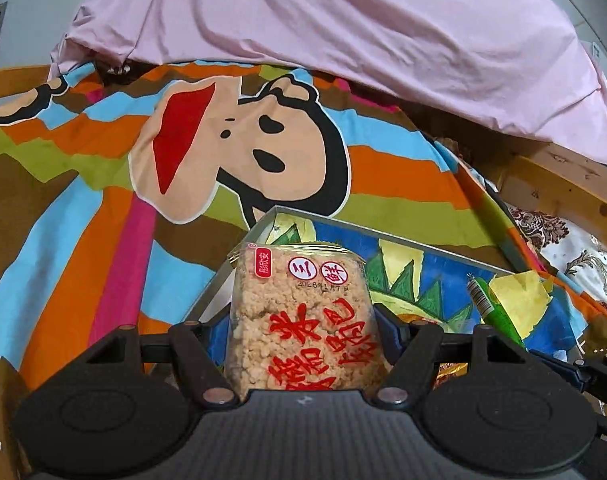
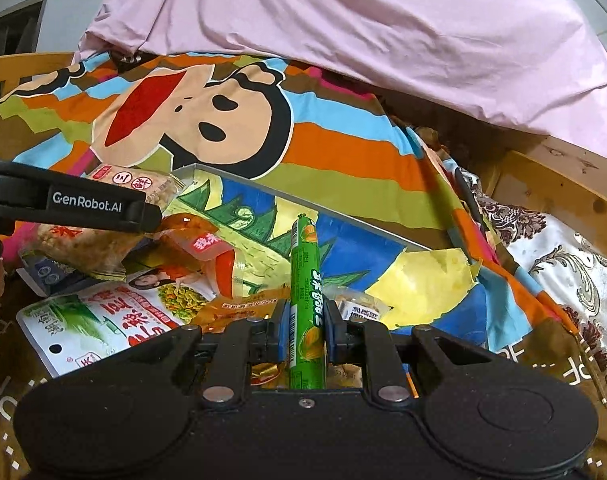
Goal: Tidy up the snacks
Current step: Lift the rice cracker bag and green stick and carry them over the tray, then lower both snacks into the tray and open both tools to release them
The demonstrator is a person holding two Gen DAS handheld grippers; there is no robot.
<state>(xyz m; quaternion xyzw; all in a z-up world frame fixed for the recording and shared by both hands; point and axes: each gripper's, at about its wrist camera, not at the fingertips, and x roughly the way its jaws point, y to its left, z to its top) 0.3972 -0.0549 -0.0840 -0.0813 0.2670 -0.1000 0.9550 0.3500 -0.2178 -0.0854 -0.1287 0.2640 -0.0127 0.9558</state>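
Midway through the tidy-up, two snacks are in the tongs at once. The left gripper (image 1: 303, 344) is clamped across a clear-wrapped square of puffed rice cake with red lettering (image 1: 303, 320), held just above the near corner of a shallow grey-rimmed box with a painted blue, yellow and green floor (image 1: 443, 246). The right gripper (image 2: 305, 332) is pinched narrow on a slim green sausage stick in a printed wrapper (image 2: 305, 276), pointing out over the same box.

By the look of it, neither snack has been set down yet, and the painted floor ahead of both grippers appears bare. Several packets wait loose at the box's near left edge: a white and green bag of green peas (image 2: 103, 320), an orange sachet (image 2: 207, 256) and a small pale wrapped sweet (image 2: 359, 306). Everything sits on a striped cartoon-monkey bedsheet (image 1: 103, 200), with a pink quilt (image 1: 343, 40) bunched behind.
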